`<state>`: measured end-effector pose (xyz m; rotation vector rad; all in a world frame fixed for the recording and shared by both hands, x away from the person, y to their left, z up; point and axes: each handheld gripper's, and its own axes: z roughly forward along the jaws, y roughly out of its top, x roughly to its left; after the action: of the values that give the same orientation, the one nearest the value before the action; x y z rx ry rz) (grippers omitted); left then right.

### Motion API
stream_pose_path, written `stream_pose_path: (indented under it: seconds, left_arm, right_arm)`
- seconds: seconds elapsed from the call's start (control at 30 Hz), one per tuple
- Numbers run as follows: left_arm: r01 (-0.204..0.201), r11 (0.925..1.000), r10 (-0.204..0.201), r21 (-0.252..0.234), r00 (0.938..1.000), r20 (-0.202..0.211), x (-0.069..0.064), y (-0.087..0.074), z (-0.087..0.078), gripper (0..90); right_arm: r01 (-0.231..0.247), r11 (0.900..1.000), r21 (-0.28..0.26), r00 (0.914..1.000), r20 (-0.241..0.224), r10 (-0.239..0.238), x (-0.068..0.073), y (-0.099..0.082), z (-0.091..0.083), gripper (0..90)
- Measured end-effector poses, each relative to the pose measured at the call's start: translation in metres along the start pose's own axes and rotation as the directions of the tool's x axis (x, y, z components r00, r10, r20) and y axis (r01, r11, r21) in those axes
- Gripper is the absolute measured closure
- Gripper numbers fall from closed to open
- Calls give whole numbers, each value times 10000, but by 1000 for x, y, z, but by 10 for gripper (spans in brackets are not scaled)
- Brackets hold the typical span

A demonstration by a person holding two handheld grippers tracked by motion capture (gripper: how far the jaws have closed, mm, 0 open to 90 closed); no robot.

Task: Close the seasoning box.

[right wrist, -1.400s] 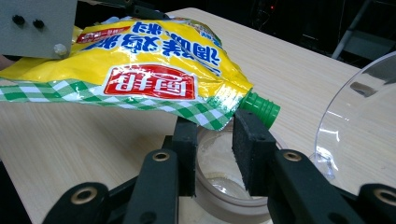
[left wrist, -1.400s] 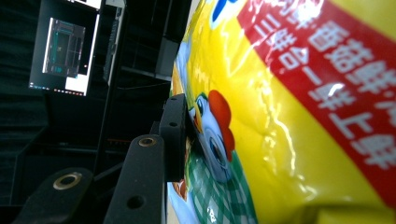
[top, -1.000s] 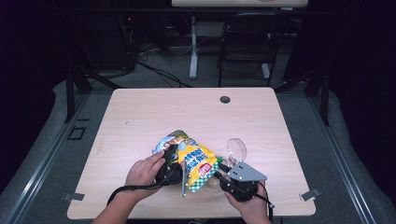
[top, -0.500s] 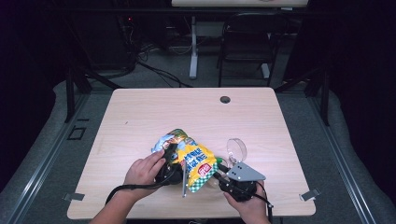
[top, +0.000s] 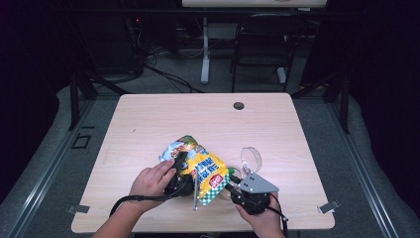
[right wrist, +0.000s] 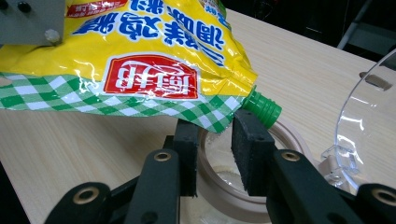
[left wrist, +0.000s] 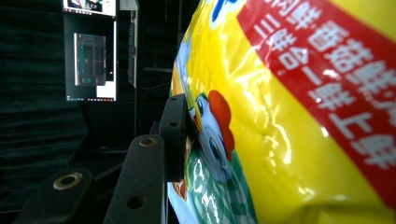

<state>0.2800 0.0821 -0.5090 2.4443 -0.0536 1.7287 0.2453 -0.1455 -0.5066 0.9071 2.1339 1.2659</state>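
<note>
- Yellow foil pouch [top: 198, 166] with a green checked band, red label and green screw cap [right wrist: 262, 109] is held off the light wooden tabletop [top: 148, 124], near the middle of the front edge, spout end toward the person's right.
- Left gripper [top: 177, 174]: in its own view one black jaw lies flat against the pouch's printed face; the other is hidden behind the bag. Reads as clamped on the pouch body.
- Right gripper [right wrist: 215, 154]: jaws apart, standing either side of the pouch's lower corner just below the cap; the pads do not seem to press on it.
- Round beige container [right wrist: 219, 186] with a clear hinged lid [top: 250, 157] swung up sits on the tabletop directly under the spout.
- Handling, my judgement: the pouch is soft, glossy and slippery, and the contents will shift so it sags when tilted. The stiffest holds are the sealed edge and the ribbed cap, which should give good purchase for twisting.
- The clear lid looks light and brittle, and stands close beside the right gripper; risk of knocking it.
- Room: the front edge is near, so little margin toward the person. The back half and both side edges are open, save a small dark grommet hole [top: 238, 105] near the back edge.
</note>
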Motion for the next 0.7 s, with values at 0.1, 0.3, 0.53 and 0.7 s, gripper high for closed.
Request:
stream_pose_path:
  seconds: [0.1,0.3,0.53,0.7]
  left_arm:
    - [-144,9999,144,51,9999,-17,1,0,-1,659]
    - [-389,9992,391,80,9991,-162,1,0,-1,659]
    - [-639,9978,644,170,9974,-325,3,1,-3,659]
    - [-777,9968,785,204,9960,-437,4,2,-3,659]
  right_arm:
    - [-33,10000,9,10000,-13,33,1,0,1,719]
    - [-100,9999,-4,9999,-70,100,1,-1,2,719]
    - [-90,10000,36,9999,-100,91,1,-1,2,719]
    - [-115,9999,22,9999,-77,115,1,-1,3,719]
